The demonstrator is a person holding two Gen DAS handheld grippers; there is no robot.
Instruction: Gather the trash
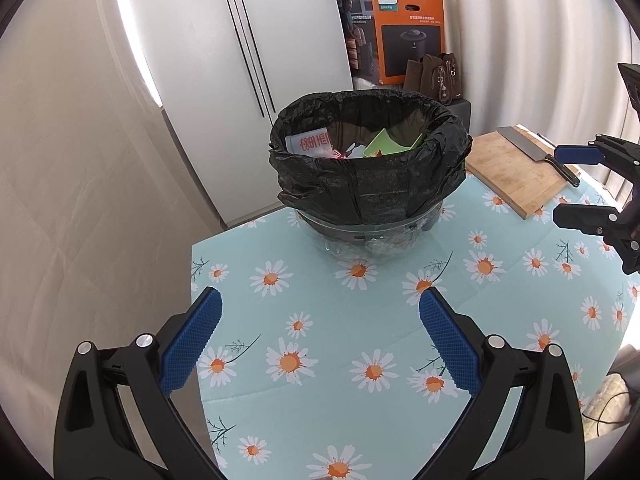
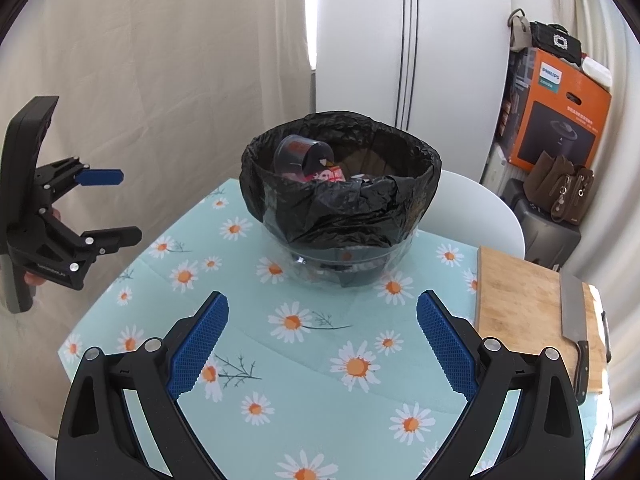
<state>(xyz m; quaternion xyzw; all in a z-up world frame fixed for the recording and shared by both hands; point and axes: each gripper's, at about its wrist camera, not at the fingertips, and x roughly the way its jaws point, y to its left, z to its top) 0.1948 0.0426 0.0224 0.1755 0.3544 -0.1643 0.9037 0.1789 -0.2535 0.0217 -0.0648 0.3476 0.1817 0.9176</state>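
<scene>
Trash-filled black-lined bin (image 1: pixel 368 168) on table (image 1: pixel 320 340)

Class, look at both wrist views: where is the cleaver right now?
The cleaver lies flat on the wooden cutting board, on the table's right side, right of the black-lined trash bin; the left wrist view shows it at far right.

Black bin liner (image 1: pixel 368 176), pale-blue daisy-print tablecloth (image 1: pixel 320 320), orange box (image 1: pixel 412 28), blue-padded black tools.

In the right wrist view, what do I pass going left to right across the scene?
Left gripper → trash bin → cutting board → cleaver.
</scene>
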